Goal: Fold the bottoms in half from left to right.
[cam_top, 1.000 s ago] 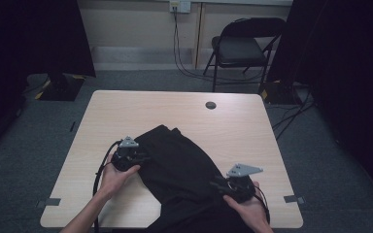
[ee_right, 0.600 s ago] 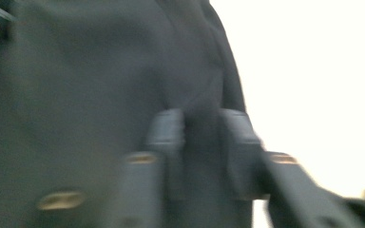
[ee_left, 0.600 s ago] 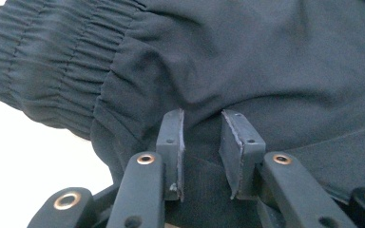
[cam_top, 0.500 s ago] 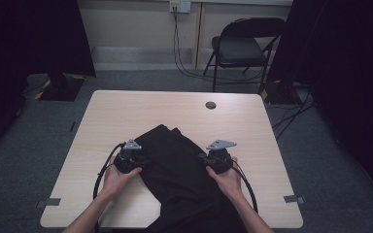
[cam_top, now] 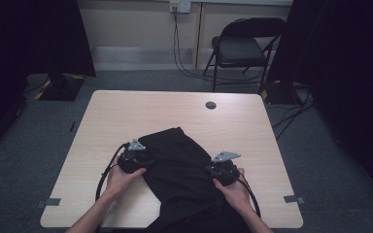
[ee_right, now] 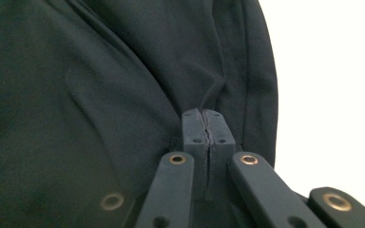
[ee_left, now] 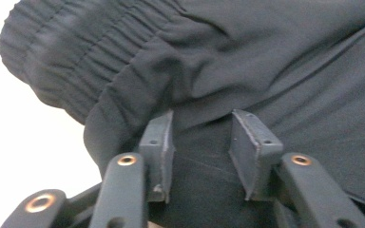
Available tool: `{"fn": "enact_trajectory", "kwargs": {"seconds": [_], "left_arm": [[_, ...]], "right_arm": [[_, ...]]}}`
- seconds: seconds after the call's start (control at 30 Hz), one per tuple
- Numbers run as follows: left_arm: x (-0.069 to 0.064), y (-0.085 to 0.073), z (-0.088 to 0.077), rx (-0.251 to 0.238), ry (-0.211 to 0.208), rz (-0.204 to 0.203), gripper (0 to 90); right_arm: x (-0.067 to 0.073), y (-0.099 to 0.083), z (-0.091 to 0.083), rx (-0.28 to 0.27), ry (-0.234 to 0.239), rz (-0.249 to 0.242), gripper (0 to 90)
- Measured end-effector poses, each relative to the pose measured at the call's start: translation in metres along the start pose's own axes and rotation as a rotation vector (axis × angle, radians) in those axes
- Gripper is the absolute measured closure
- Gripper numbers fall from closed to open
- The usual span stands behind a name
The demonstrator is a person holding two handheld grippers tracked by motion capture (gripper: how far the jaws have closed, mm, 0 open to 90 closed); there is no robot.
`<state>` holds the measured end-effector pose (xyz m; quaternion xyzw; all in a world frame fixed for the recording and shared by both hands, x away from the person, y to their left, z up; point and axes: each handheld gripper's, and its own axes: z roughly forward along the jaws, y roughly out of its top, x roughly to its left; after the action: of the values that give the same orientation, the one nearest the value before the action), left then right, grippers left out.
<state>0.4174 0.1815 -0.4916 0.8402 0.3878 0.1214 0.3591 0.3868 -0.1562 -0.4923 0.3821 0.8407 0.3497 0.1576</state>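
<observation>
**Dark garment gripped at one side on a pale surface**

Pale wood formed the surface (cam_top: pixel 126 116), with grey carpet around it and a folding chair (cam_top: pixel 243 46) at about 1 o'clock beyond its far edge. At the right gripper (cam_top: pixel 222 171), the jaws were clenched flat together, and the right gripper view showed a thin fold of the black garment (ee_right: pixel 100 95) pinched between the pads at the cloth's right-hand edge. At the left gripper (cam_top: pixel 135 160), the jaws stood apart and had just been opening; the left gripper view showed cloth lying between the pads (ee_left: pixel 158 137) without being squeezed, close to the gathered elastic waistband (ee_left: pixel 76 57) at 11 o'clock in that view. Outward from there, the garment (cam_top: pixel 182 179) lay spread between the two hands in the near half of the surface, running off the near edge at 6 o'clock. A small round cable port (cam_top: pixel 211 105) sat at 12 o'clock near the far edge, well apart from the cloth.
</observation>
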Motion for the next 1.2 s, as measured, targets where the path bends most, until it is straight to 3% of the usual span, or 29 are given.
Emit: {"fn": "enact_trajectory", "kwargs": {"seconds": [0.1,0.17,0.2,0.3,0.37,0.4,0.43,0.47,0.6,0.67,0.77,0.93,1.03,1.2], "left_arm": [[-0.002,0.002,-0.006,-0.006,-0.014,0.006,54.6],[-0.011,0.006,-0.025,-0.079,-0.059,-0.024,60.1],[-0.016,0.007,-0.031,-0.101,-0.082,-0.005,62.8],[-0.024,0.007,-0.034,-0.107,-0.117,0.013,65.8],[-0.03,0.003,-0.024,-0.057,-0.129,0.026,65.7],[-0.033,-0.003,-0.009,0.017,-0.123,0.047,65.0],[-0.033,-0.003,-0.009,0.017,-0.123,0.047,63.5],[-0.036,-0.004,-0.003,0.035,-0.1,0.077,62.3],[-0.038,0.0,0.003,0.023,-0.011,0.112,61.3],[-0.034,0.002,0.006,0.007,-0.002,0.102,61.2],[-0.028,0.003,0.009,-0.012,0.011,0.098,61.3],[-0.014,0.007,0.013,-0.022,0.048,0.084,61.3],[-0.003,0.009,0.016,-0.038,0.072,0.059,61.3],[0.015,0.012,0.018,-0.048,0.094,0.029,61.4]], "right_arm": [[-0.003,0.001,0.003,-0.011,0.003,0.011,88.8],[-0.008,0.002,0.006,-0.024,0.003,0.023,88.6],[-0.009,0.004,0.008,-0.024,0.006,0.029,88.5],[-0.011,0.009,0.012,-0.015,0.0,0.021,85.7],[-0.011,0.014,0.014,-0.007,-0.015,-0.006,80.7],[-0.011,0.015,0.014,-0.005,-0.02,-0.002,78.0],[-0.011,0.015,0.014,-0.005,-0.02,-0.002,78.0],[-0.011,0.017,0.008,-0.031,-0.016,0.001,73.3],[-0.007,0.016,-0.009,-0.055,-0.024,-0.009,64.8],[-0.004,0.009,-0.03,-0.083,-0.027,-0.006,60.1],[-0.002,0.0,-0.043,-0.09,-0.02,0.016,57.8],[0.008,-0.03,-0.062,-0.047,0.002,0.035,53.6],[0.013,-0.038,-0.06,-0.033,0.035,0.044,50.1],[0.021,-0.031,-0.038,-0.016,0.097,0.042,46.3]]}}
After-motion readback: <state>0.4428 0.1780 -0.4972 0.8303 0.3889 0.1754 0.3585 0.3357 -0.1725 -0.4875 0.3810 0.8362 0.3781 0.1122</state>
